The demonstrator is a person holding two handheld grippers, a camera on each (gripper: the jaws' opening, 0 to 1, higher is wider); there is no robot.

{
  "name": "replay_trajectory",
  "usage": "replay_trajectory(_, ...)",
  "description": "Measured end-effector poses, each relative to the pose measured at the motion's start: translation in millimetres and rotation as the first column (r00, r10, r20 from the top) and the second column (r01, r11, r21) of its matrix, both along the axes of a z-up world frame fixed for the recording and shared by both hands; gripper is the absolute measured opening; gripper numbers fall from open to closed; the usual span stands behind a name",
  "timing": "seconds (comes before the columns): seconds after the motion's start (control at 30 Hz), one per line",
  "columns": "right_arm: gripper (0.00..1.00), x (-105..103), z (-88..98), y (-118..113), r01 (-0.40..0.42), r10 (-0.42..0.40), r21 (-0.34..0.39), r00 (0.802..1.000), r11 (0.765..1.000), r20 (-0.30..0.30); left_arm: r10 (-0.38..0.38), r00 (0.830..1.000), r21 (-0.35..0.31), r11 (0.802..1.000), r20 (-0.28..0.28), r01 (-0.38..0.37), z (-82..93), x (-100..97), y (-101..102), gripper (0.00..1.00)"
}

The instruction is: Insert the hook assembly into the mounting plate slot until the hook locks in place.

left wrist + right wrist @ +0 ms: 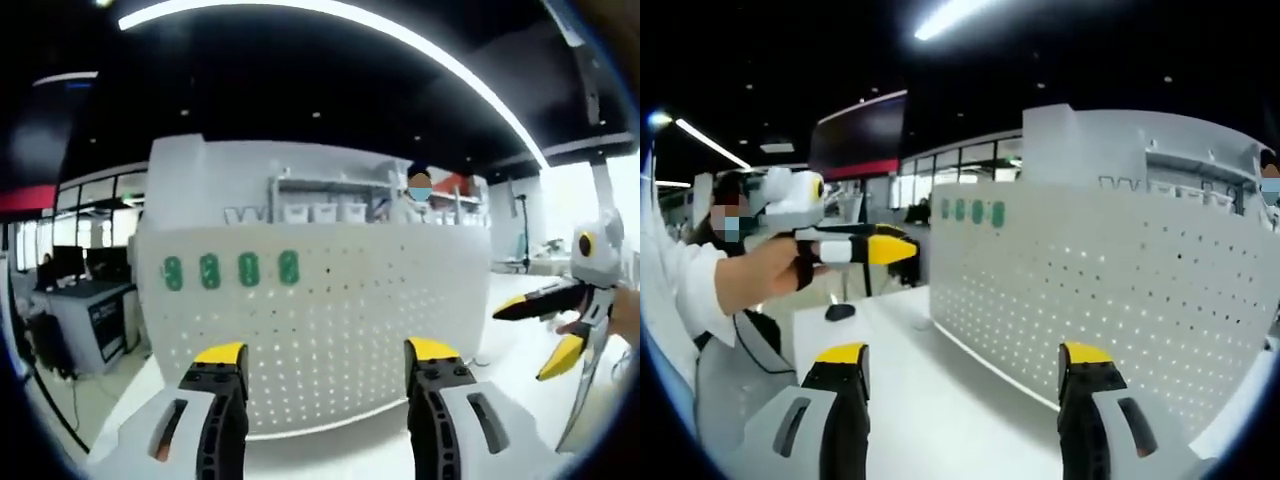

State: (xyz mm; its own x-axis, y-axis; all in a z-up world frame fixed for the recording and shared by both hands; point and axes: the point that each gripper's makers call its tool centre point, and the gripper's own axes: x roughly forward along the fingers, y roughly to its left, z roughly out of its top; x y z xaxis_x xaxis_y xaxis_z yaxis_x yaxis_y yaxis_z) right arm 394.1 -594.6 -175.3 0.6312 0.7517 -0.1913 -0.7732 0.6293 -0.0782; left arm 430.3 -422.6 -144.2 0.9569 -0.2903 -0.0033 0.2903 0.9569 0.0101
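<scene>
Now, by label:
Left gripper (325,370): jaws spread wide, nothing between them, facing the pegboard.
Right gripper (965,375): jaws released, nothing grasped, over the white table (940,410).
Pegboard (320,320): upright, white, perforated, standing on the table.
Green hooks (230,270): four in a row, high on the pegboard's left part.
Hook lock: cannot tell.

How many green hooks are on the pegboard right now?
4. The green hooks sit in one row near the upper left of the white pegboard; in the right gripper view the same row shows at its far end. None seems hidden.
</scene>
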Motion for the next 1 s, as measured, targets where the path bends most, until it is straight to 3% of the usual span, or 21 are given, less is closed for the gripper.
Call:
replay_trajectory(0.47,0.79,-19.2,15.2,-6.2,0.075,-0.075,0.025,0.997,0.997,-0.002,-0.043,0.999,-0.006,0.999,-0.023,0.043,-4.9,-48.8,11.2,0.74)
replay_trajectory(0.8,0.81,-27.5,31.0,-3.3,0.118,-0.124,0.093,0.991,0.989,0.051,-0.056,0.997,-0.024,0.998,-0.05,0.055,-16.2,-61.6,32.7,0.75)
replay_trajectory(1.0,0.83,-27.5,24.7,-6.6,0.153,-0.16,0.114,0.985,0.982,0.06,-0.086,0.994,-0.006,0.996,-0.066,0.086,-27.6,-67.2,38.4,0.76)
